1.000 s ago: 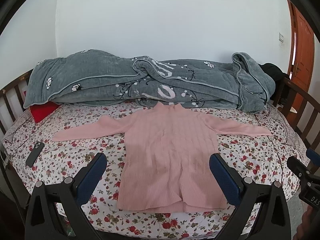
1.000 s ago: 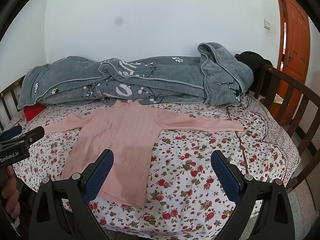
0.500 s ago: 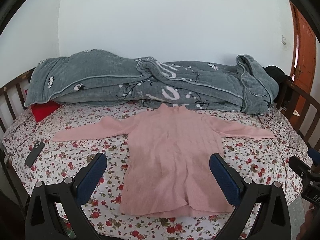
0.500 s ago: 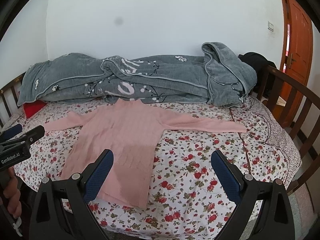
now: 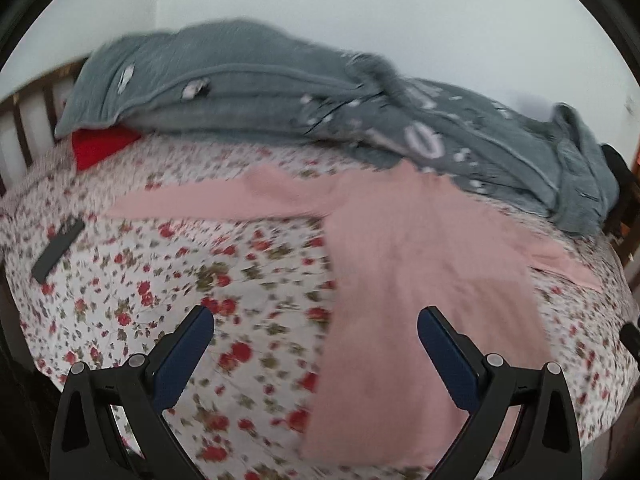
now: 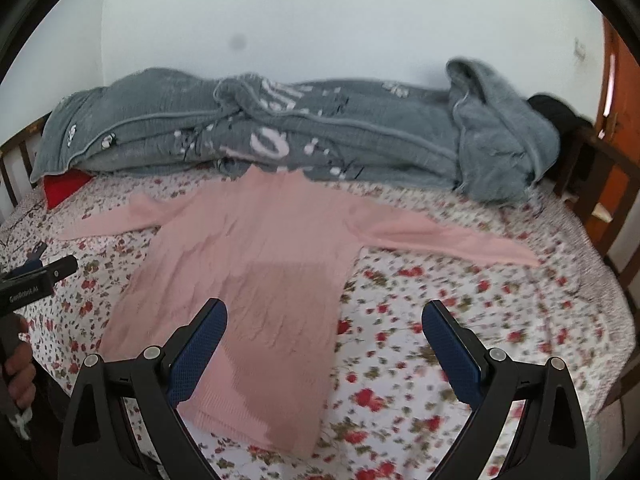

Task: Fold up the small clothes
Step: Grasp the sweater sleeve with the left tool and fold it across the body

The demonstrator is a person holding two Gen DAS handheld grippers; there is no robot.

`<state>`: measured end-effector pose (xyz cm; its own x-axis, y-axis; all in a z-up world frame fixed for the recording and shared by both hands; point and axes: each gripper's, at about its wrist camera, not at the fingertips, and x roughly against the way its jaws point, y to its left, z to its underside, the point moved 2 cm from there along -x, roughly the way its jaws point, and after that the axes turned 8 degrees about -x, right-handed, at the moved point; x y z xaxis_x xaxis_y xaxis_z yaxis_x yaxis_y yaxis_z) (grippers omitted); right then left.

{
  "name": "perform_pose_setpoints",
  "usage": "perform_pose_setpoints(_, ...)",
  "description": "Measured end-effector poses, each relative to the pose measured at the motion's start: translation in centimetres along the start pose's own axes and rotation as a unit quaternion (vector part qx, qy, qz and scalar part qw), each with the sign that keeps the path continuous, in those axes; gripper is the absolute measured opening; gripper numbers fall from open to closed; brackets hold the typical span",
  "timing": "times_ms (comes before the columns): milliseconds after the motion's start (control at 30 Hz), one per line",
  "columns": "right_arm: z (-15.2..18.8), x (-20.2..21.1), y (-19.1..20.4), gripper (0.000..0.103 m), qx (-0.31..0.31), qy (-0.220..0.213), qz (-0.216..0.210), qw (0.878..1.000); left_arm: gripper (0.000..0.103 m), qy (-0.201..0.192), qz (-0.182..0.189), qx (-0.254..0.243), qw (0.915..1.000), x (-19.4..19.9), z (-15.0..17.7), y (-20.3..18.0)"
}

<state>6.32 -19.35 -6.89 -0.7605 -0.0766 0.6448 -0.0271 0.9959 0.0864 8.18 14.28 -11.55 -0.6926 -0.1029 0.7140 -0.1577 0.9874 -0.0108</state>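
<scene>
The pink sweater point(image 6: 260, 280) lies flat on the floral bed point(image 6: 460, 312), sleeves out, collar toward the grey quilt point(image 6: 320, 136). Left gripper point(image 5: 314, 340) hovers spread over the sweater's left edge; right gripper point(image 6: 324, 330) hovers spread above its hem, holding nothing.

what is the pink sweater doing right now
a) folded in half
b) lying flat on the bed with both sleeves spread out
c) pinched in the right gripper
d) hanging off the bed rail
b: the pink sweater lies flat on the floral bedsheet, sleeves out to either side, and both grippers are open and hold nothing.
</scene>
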Motion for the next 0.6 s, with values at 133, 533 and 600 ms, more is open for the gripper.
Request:
perform_pose_setpoints(133,0.3,-3.9,-0.1,0.097,-0.019,0.024,0.005,1.0,0.102,0.025,-0.007,0.038,0.9989,-4.2,-0.1,4.2)
perform_pose_setpoints(533,-0.4,-12.8,1.8,0.091,-0.043,0.11,-0.046,0.992,0.088,0.023,-0.039,0.199,0.979,-12.8,-4.0,19.1)
perform_pose_setpoints(600,-0.9,-13.4,1.9,0.091,-0.054,0.112,-0.064,0.99,0.086,0.024,-0.033,0.221,0.9744,-14.3,-4.6,21.2)
